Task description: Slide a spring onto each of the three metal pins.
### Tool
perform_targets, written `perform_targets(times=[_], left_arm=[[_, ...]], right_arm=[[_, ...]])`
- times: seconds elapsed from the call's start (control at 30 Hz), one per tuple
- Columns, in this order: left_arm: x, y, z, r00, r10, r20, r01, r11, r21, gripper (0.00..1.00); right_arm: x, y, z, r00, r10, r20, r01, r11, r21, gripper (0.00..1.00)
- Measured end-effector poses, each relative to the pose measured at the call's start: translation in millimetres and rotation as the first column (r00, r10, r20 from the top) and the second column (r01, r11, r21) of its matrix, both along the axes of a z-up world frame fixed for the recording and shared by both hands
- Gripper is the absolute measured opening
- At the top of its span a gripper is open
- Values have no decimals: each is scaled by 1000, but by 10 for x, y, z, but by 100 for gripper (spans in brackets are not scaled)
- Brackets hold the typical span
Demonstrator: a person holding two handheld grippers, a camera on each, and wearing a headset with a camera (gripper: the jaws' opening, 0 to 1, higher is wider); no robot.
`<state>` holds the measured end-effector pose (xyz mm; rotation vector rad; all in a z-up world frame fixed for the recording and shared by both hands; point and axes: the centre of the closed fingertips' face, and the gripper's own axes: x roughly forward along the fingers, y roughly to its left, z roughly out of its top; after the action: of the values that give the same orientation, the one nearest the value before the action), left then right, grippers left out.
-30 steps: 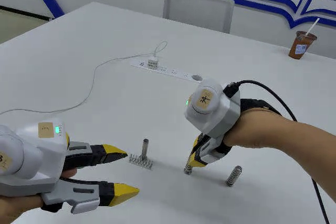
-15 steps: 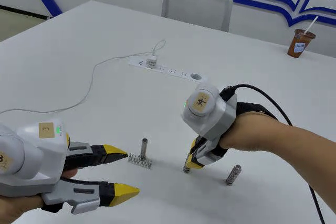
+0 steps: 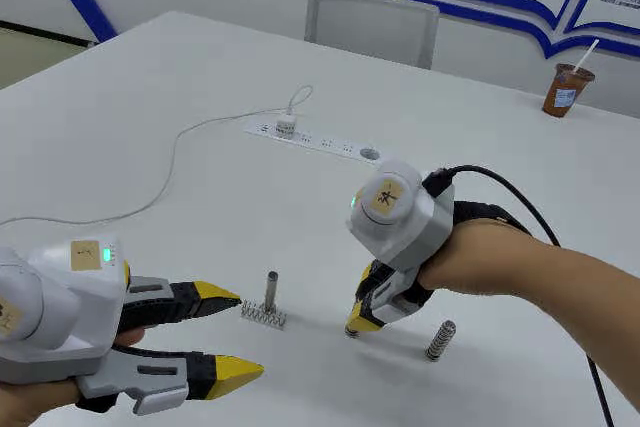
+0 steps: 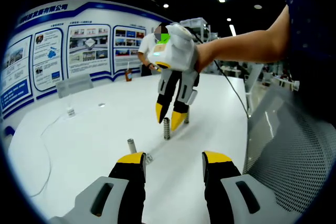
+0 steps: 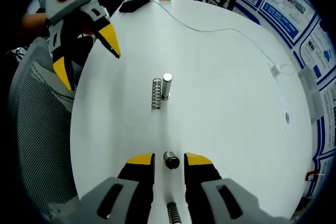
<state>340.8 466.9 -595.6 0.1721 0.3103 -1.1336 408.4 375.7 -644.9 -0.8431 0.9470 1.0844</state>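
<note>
A bare metal pin (image 3: 271,290) stands upright with a loose spring (image 3: 263,315) lying at its foot. To its right, my right gripper (image 3: 356,324) points down. Its jaws stand narrowly apart on either side of a second pin (image 5: 171,160), and the left gripper view shows a spring (image 4: 166,128) around that pin. A third pin (image 3: 440,339) with a spring on it stands further right. My left gripper (image 3: 248,335) hovers open and empty to the left of the bare pin (image 4: 131,145).
A white power strip (image 3: 310,137) with a trailing cable (image 3: 175,162) lies mid-table. A cup with a straw (image 3: 565,89) stands at the far right, and a grey chair (image 3: 370,27) sits behind the table. In the left gripper view a person (image 4: 147,56) stands in the background.
</note>
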Motion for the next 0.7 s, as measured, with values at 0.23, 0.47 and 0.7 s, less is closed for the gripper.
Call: perform_targets(times=[0.23,0.47,0.7], left_arm=[[4,36,22,1000,6,8,-6,1000,5,44],[2,60,41,1000,15,17,-15,1000,3,44],[-6,123,28,999,28,16,-28,1000,4,44]], right_arm=[[-22,72,200,999,11,35,-12,999,37,24],[-20,216,348,997,41,63,-45,998,53,24],[-80,457,301,997,60,40,-63,994,86,23]])
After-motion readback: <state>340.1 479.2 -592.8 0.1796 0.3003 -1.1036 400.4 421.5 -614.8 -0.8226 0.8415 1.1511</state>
